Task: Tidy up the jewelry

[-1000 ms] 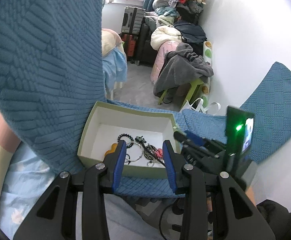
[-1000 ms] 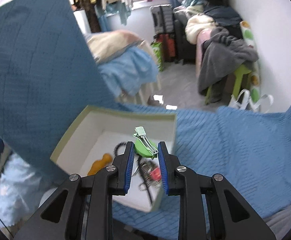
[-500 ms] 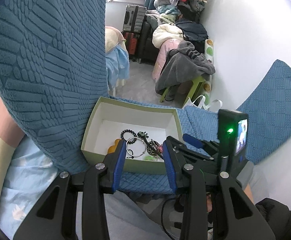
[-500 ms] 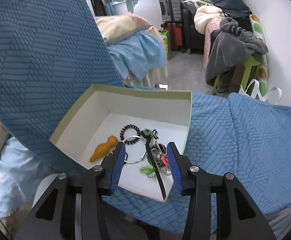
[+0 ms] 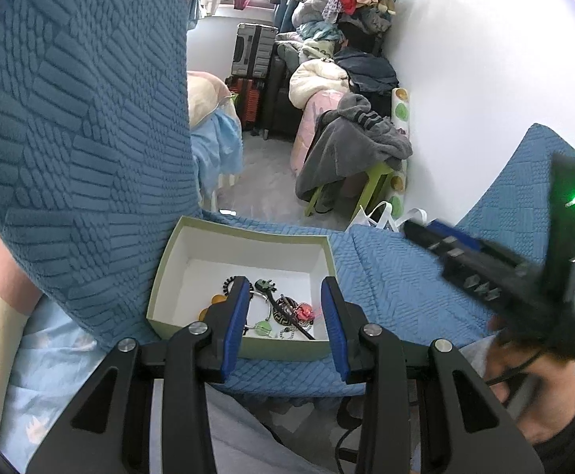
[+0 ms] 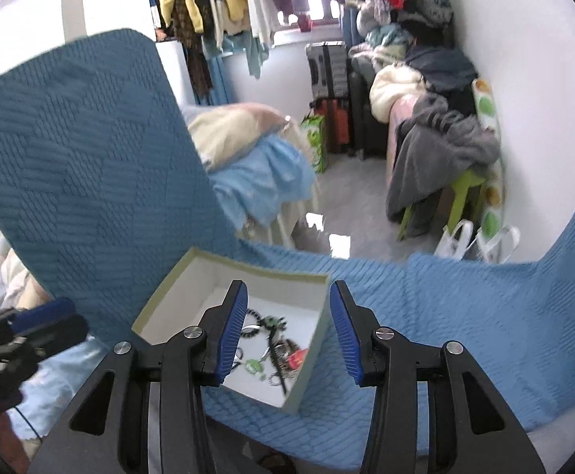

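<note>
The jewelry box (image 5: 244, 245) is sitting open on the blue quilted blanket (image 5: 398, 276), a shallow pale green box with a white inside. In it the jewelry is lying in a loose heap toward the near right part of the floor: a black beaded bracelet (image 5: 228, 281) at the far left of the heap, a silver ring (image 5: 264, 301) beside it, an orange piece (image 5: 217, 299) half hidden behind my left finger, a green clip (image 5: 263, 328) near the front wall, a long black hairpin (image 5: 293, 316) lying slantwise, and a small red charm (image 5: 305, 311) to its right. The pieces are touching and overlapping one another.

I am holding my left tool (image 5: 283, 318) just over the near wall of the box, its blue-padded fingers (image 5: 234, 324) standing wide apart and gripping nothing. In the right wrist view my right tool (image 6: 285, 324) is hovering above and near the same box (image 6: 169, 300), its fingers also spread wide and empty, with the heap showing between them.

From the left wrist view the right tool (image 5: 485, 272) is appearing blurred at the right, above the blanket, a green light glowing on it.

Beyond the blanket a grey garment (image 5: 350, 150) is draped over a green stool (image 5: 374, 181), and suitcases (image 5: 254, 67) are standing by the far wall.
</note>
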